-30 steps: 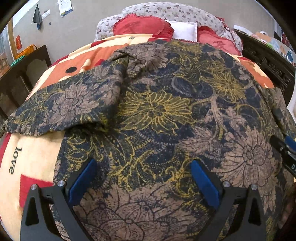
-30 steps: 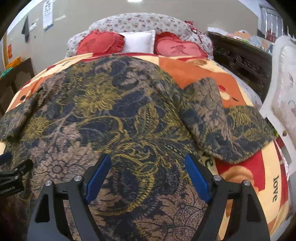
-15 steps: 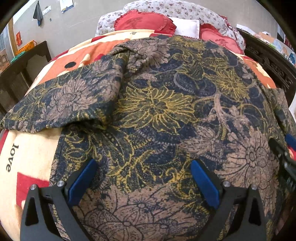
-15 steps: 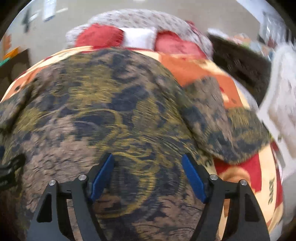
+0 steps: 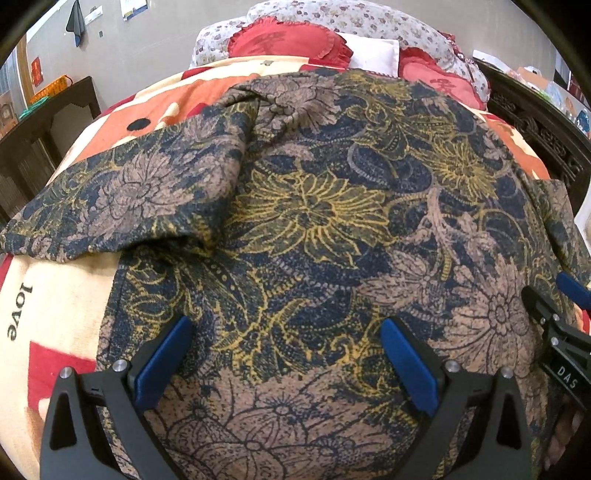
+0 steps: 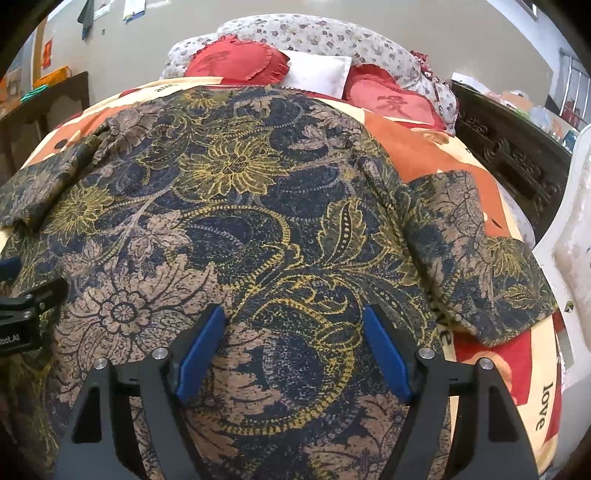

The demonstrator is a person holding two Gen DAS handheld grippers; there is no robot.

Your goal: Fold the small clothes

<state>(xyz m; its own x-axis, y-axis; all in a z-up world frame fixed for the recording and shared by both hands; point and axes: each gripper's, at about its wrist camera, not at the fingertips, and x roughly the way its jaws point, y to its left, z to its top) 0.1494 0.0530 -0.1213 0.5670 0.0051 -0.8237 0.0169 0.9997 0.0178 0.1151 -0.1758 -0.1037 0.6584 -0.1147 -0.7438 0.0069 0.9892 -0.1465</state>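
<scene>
A dark blue, tan and yellow floral-patterned knit garment (image 5: 314, 229) lies spread flat over the bed, filling most of both frames; in the left wrist view one sleeve (image 5: 122, 199) reaches out to the left edge, and in the right wrist view the other sleeve (image 6: 480, 266) lies folded out toward the right. Under it shows a cream, orange and red printed blanket (image 5: 55, 321) with the word "love" on it. At the top of the frames sit two red heart-shaped cushions (image 6: 236, 61), a white pillow (image 6: 317, 72) between them, and a floral-print padded headboard (image 6: 332, 33) behind. A dark wooden side table (image 5: 55, 110) stands at the upper left, a dark carved wooden cabinet (image 6: 509, 147) at the upper right, and a white moulded piece of furniture (image 6: 569, 240) fills the right edge of the right wrist view.

The left tool (image 5: 286, 356) has its blue-padded fingers spread wide above the lower part of the garment, gripping nothing. The right tool (image 6: 293, 349) is likewise released, both pads apart over the cloth; whether the tips touch the fabric cannot be told. Each tool shows only as a cut-off black piece at the other view's edge. The garment's lower hem is hidden below the frames, and the clutter on the cabinet is too small to make out
</scene>
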